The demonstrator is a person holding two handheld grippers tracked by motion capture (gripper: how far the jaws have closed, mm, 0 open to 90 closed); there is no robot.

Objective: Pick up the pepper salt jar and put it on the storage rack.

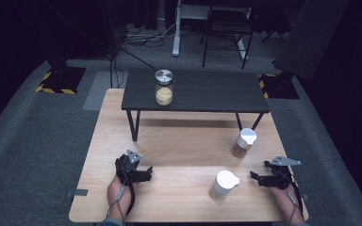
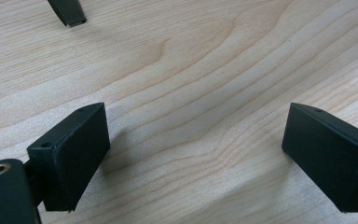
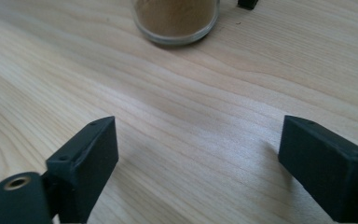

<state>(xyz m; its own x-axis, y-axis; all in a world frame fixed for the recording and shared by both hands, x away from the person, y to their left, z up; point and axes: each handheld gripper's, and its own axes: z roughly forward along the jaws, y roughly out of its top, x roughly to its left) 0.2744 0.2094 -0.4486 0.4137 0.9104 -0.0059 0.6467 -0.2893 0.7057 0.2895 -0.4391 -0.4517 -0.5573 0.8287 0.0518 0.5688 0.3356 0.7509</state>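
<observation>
Grippers resting low on tabletop, nothing started. Left hand-held gripper gaping wide, holding nothing; right hand-held gripper likewise, pointing at white-lidded jar at its 9 o'clock, apart. Second jar at 11. Next move probably calling for right reaching in, jaws straddling jar.

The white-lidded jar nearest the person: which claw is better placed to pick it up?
Probably the right claw. It lies open beside the white-lidded jar, jaws pointing at it. The left claw, also open, sits farther off across bare wooden table.
</observation>
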